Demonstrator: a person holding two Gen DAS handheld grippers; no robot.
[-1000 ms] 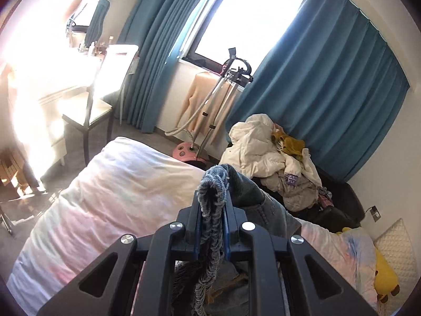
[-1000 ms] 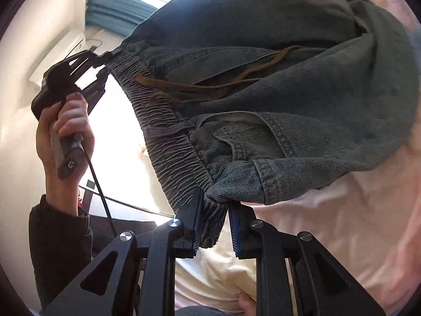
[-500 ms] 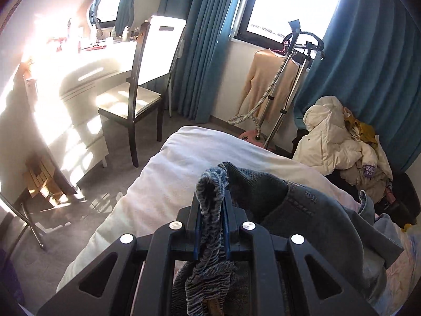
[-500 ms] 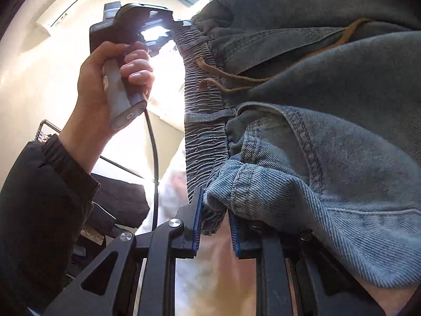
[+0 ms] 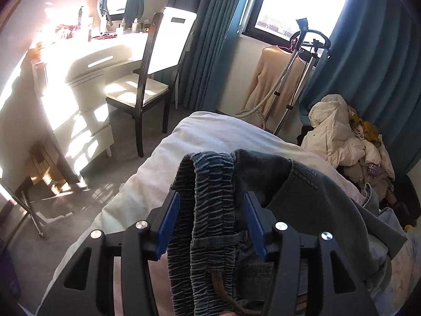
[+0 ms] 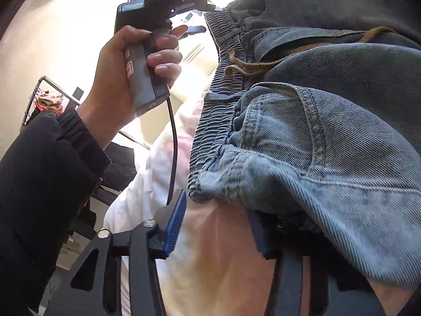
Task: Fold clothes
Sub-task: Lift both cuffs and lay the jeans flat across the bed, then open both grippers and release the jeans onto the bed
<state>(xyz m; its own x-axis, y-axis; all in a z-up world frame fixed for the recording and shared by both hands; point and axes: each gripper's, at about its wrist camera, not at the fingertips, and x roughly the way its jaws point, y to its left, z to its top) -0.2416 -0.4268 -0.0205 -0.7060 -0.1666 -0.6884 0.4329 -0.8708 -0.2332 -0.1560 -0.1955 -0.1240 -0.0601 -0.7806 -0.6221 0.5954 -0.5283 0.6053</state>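
Note:
Blue-grey denim trousers [image 5: 302, 192] with an elastic waistband [image 5: 208, 210] and brown drawstring lie on the white bed [image 5: 210, 137]. My left gripper [image 5: 210, 223] is open; the waistband lies loose between its blue pads. In the right wrist view the trousers [image 6: 329, 121] fill the right side. My right gripper [image 6: 218, 226] is open, its right finger partly hidden under the denim, the waistband corner just above the gap. The person's hand holds the left gripper [image 6: 168, 2] at the waistband's far end.
A white dresser [image 5: 86, 73] and dark chair [image 5: 147, 84] stand left of the bed. A garment steamer [image 5: 297, 73] with a beige top and a clothes pile [image 5: 347, 142] stand by the blue curtains. A dark clothes rack [image 6: 47, 100] stands at left.
Both grippers have opened and let go of the waistband. The trousers have come down onto the bed, and the left gripper has tilted lower.

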